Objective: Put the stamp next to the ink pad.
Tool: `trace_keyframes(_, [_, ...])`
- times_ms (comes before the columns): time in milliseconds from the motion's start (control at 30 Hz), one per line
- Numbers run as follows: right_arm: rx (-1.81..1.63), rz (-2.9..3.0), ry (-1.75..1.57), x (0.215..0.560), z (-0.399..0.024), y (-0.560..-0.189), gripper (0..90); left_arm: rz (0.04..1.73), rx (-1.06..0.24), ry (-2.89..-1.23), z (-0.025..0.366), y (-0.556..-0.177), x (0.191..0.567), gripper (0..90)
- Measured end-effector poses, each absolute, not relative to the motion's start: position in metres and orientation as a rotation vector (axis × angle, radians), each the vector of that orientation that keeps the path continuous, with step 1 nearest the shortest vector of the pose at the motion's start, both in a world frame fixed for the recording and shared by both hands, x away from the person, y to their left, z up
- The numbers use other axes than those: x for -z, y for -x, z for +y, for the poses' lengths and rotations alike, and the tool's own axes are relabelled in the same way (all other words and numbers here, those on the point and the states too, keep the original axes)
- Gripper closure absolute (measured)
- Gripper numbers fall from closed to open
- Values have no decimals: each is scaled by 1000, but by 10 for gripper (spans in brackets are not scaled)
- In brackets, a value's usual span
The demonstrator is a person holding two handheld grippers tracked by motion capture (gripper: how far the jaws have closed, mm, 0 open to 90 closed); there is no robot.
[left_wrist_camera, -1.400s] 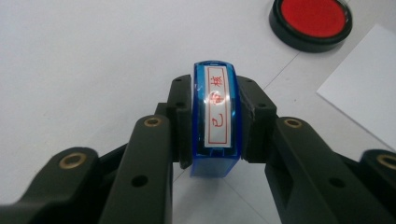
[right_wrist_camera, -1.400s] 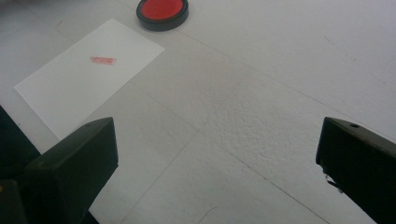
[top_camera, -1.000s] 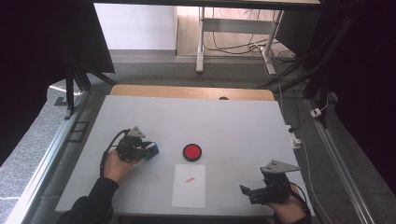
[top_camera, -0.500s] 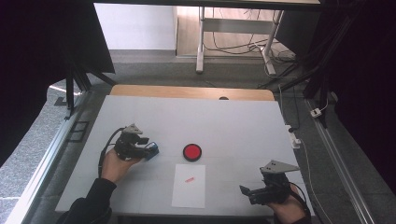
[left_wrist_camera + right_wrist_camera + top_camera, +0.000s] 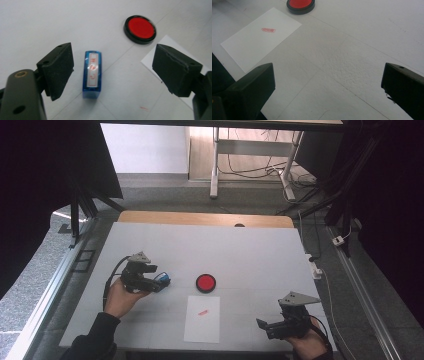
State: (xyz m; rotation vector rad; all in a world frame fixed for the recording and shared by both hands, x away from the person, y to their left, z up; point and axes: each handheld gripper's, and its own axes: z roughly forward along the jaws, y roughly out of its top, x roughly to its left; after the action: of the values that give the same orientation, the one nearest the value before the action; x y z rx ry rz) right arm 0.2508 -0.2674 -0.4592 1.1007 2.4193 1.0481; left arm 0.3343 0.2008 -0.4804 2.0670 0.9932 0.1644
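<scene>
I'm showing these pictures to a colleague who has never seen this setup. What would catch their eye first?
Most likely the round red ink pad in its black rim, bright at the middle of the pale table. Next, the blue stamp lying on the table between the open jaws of the left gripper, untouched by either. Then the white paper near the front edge, bearing a small red stamp mark.

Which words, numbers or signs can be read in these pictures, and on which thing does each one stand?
Blue stamp: red characters on its white face, too blurred to read.
White paper: one small red stamped mark, too small to read.
Red ink pad: no text visible.
No text here can be quoted.
</scene>
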Motion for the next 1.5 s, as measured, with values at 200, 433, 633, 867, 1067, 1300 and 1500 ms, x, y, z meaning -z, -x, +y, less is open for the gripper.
trace_keyframes(200, [-1051, 2420, -1102, 459, -268, -251, 0, 970, -147, -2079, 197, -327, 473, 112])
trace_keyframes(433, [-1054, 2422, -1102, 459, -268, -251, 0, 971, -155, -2094, 197, -314, 467, 85])
trace_keyframes(633, [-1052, 2425, -1101, 459, -268, -251, 0, 979, -175, -2092, 202, -299, 462, 73])
trace_keyframes(867, [-1051, 2426, -1100, 460, -267, -251, 0, 994, -187, -2071, 207, -285, 459, 50])
trace_keyframes(1067, [-1051, 2427, -1099, 460, -267, -251, 0, 1004, -180, -2047, 214, -273, 458, 27])
trace_keyframes(1300, [-1052, 2426, -1100, 459, -268, -251, 0, 1019, -174, -2018, 224, -257, 458, 11])
trace_keyframes(1500, [-1053, 2425, -1101, 459, -268, -251, 0, 1029, -181, -1999, 232, -244, 460, 0])
